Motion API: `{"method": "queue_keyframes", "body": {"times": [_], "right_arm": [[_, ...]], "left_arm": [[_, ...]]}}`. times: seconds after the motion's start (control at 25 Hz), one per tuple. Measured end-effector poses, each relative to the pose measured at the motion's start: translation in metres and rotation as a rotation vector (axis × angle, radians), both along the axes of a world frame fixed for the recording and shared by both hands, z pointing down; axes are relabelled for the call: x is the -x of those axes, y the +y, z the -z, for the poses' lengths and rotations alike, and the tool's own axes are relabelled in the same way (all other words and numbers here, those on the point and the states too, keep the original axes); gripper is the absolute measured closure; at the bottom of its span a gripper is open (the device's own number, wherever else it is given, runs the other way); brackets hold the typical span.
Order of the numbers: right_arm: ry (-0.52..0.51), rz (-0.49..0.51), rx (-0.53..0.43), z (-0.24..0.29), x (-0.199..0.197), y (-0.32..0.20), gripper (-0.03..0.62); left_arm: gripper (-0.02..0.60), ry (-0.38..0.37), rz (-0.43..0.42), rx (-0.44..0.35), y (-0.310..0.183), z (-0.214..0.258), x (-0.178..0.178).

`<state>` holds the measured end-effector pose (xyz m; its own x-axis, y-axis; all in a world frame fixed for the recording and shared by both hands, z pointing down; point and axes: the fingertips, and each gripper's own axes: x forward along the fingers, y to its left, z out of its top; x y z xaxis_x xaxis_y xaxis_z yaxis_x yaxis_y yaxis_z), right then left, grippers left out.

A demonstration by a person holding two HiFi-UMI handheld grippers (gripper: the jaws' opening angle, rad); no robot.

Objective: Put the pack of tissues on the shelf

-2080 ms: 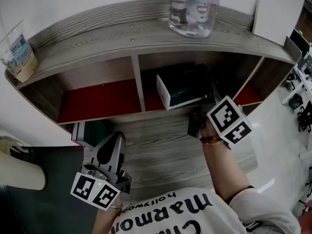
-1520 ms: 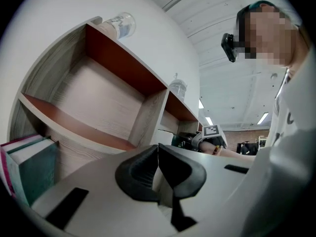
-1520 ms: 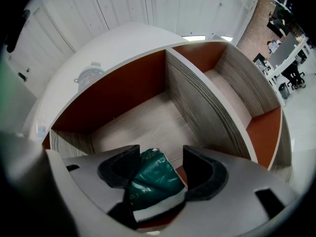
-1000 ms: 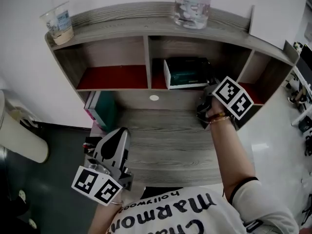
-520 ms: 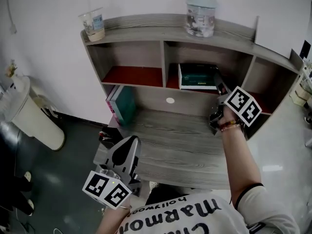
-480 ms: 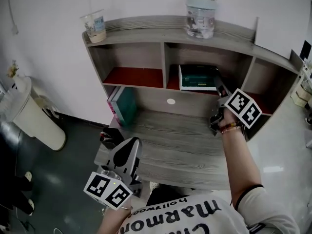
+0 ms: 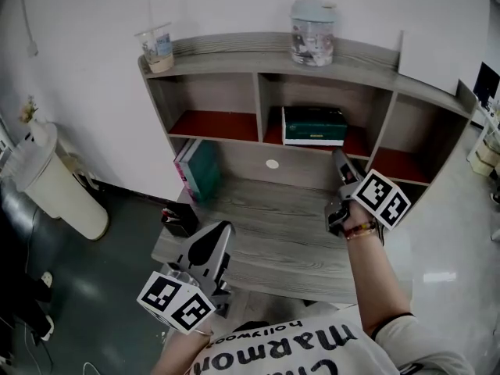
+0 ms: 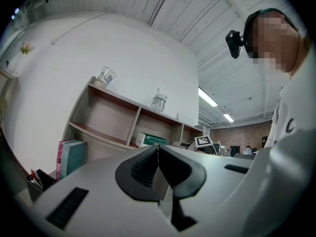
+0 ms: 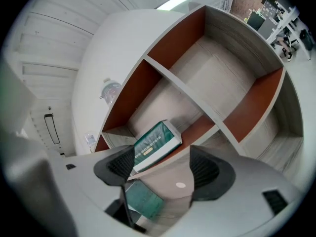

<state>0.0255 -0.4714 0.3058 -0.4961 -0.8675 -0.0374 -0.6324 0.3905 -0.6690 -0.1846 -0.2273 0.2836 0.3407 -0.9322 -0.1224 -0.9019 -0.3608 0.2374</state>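
Left tool (image 7: 221,233), lower left: ribbed black pads pressed together, nothing between them. Grey wood-grain surface (image 7: 273,237) beyond. Right tool (image 7: 338,159), centre right: jaws wide apart, empty. Boxy green pack of tissues (image 7: 313,123) lies flat in the red-floored middle compartment of the shelf (image 7: 234,59), upper centre.

shirt (image 7: 269,356): upside-down "Marmo", "hollywoo", cut off | pack of tissues (image 7: 313,125): print too small to read
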Motion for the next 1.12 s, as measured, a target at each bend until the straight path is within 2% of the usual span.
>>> {"method": "queue_keyframes", "body": {"times": [0.24, 0.6, 0.84, 1.0, 1.12], "right_arm": [[0.046, 0.05, 0.014, -0.009, 0.009, 0.036, 0.26], [0.017, 0.068, 0.039, -0.008, 0.011, 0.105, 0.273], [0.015, 0.027, 0.06, -0.012, 0.011, 0.145, 0.344], [0.01, 0.034, 0.079, -0.02, 0.011, 0.171, 0.353], [-0.001, 0.041, 0.091, -0.027, 0.008, 0.193, 0.403]], "left_arm": [[0.563, -0.003, -0.059, -0.016, 0.001, 0.002, -0.019], [0.563, 0.01, -0.125, -0.002, 0.031, 0.005, -0.021], [0.563, 0.017, -0.152, 0.006, 0.057, 0.003, -0.014], [0.563, 0.017, -0.167, -0.006, 0.071, 0.005, -0.016], [0.563, 0.023, -0.192, -0.004, 0.079, 0.002, -0.022]]}}
